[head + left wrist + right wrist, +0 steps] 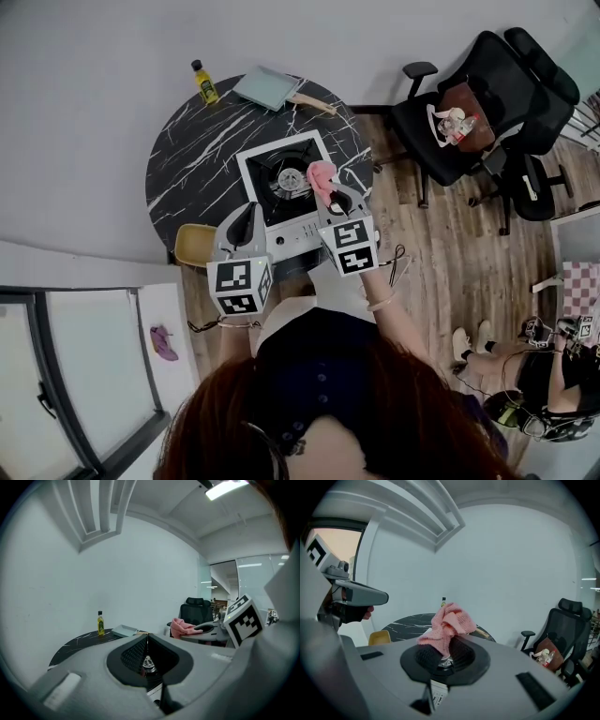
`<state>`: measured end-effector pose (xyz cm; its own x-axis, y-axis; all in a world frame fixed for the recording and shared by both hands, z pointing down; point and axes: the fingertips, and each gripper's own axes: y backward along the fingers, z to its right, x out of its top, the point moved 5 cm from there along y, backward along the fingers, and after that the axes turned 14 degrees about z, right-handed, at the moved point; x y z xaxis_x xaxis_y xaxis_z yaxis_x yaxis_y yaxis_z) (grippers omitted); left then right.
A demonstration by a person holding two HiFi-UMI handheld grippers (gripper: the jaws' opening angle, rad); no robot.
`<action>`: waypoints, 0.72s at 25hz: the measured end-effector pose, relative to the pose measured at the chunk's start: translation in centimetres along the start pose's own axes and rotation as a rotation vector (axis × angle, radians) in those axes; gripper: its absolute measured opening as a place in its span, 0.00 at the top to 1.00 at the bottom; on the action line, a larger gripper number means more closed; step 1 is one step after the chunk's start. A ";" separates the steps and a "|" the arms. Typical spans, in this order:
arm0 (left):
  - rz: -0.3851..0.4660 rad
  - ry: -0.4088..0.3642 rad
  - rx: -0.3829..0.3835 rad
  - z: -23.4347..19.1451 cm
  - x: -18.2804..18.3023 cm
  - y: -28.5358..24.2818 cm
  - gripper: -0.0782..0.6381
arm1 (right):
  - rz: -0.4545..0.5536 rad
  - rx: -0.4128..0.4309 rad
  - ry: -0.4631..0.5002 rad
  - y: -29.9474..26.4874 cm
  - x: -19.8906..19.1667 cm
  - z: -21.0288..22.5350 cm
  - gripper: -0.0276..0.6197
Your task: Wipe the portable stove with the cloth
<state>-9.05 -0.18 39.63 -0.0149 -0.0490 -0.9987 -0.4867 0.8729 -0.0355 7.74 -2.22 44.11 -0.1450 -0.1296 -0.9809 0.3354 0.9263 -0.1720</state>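
Observation:
The portable stove (251,161), white-framed with a black burner (289,180), stands in the middle of the round black marble table (192,159). My right gripper (330,194) hovers over the stove's right side, shut on a crumpled pink cloth (321,175). In the right gripper view the cloth (447,625) bunches up out of the closed jaws of the right gripper (444,648). My left gripper (250,210) is over the stove's front left corner. In its own view the left gripper (147,641) has its pads pressed together with nothing between them, and the pink cloth (180,627) shows to its right.
A yellow oil bottle (204,82), a grey-blue tray (266,87) and a wooden handle (314,101) sit at the table's far edge. Black office chairs (469,103) stand at the right on the wood floor. A yellow stool (192,242) is beside the table. Another person (534,375) sits at the lower right.

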 end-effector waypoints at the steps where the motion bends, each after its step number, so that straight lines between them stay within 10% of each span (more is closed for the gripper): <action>1: 0.001 -0.003 0.002 0.0 0.0 0.1 0.87 | 0.008 -0.007 -0.003 0.0 0.2 0.1 0.91; 18: 0.003 -0.034 0.011 3.4 0.6 0.4 0.87 | 0.067 -0.055 0.019 3.7 0.4 2.2 0.91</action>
<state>-6.30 1.81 38.86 0.0134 -0.0296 -0.9995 -0.4769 0.8783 -0.0324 10.94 0.36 42.89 -0.1415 -0.0609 -0.9881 0.2929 0.9508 -0.1005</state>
